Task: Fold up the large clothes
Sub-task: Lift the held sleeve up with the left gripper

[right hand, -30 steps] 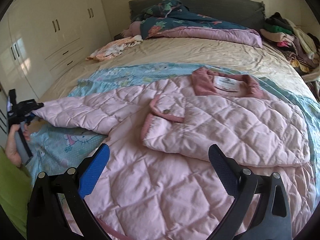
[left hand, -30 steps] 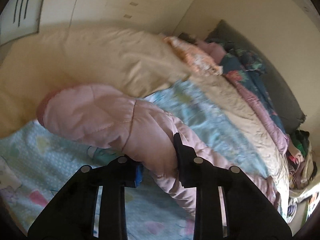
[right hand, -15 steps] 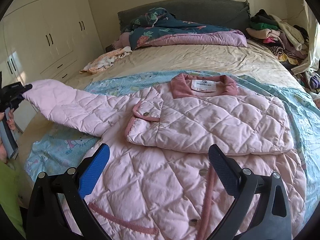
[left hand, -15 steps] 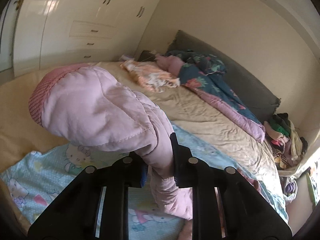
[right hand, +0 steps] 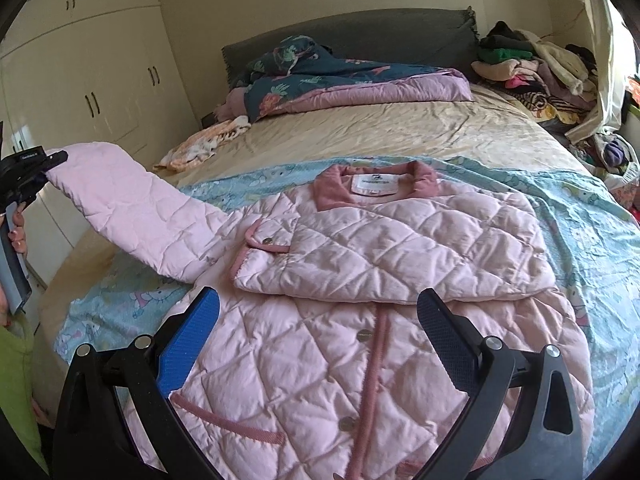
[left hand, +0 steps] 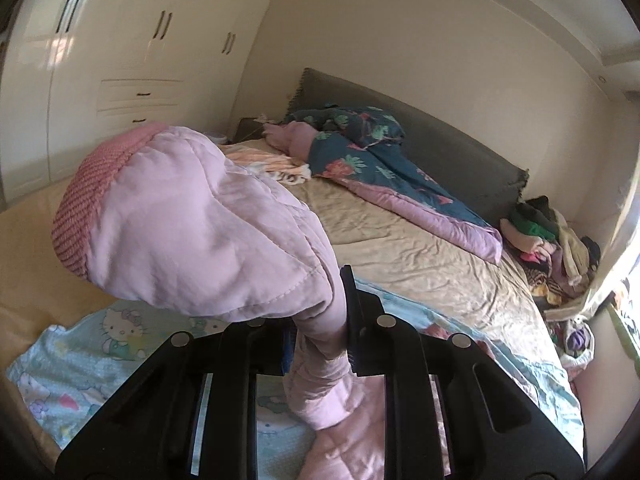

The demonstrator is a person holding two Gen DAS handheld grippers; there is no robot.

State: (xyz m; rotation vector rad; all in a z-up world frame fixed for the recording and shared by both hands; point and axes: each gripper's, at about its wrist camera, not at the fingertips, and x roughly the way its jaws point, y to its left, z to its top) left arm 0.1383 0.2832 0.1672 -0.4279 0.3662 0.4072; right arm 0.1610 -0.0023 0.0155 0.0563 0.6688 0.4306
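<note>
now my left gripper [left hand: 318, 336], clamped on the pink jacket's sleeve [left hand: 192, 220], holds it higher than before at left of frame; my right gripper [right hand: 320, 340] stays spread, empty.

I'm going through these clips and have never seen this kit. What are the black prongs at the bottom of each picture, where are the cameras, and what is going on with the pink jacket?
A person holds a two-finger gripper in each hand; a fisheye camera on each looks forward along its black fingers. In the left view, the left gripper is shut on the jacket's sleeve, lifted off the bed. In the right view, the right gripper hangs open and empty over the pink quilted jacket, which lies on a blue cartoon sheet, its other sleeve already folded across the chest. At that view's left edge you see the left gripper holding out the raised sleeve. A quilt and a clothes pile lie near the headboard.
</note>
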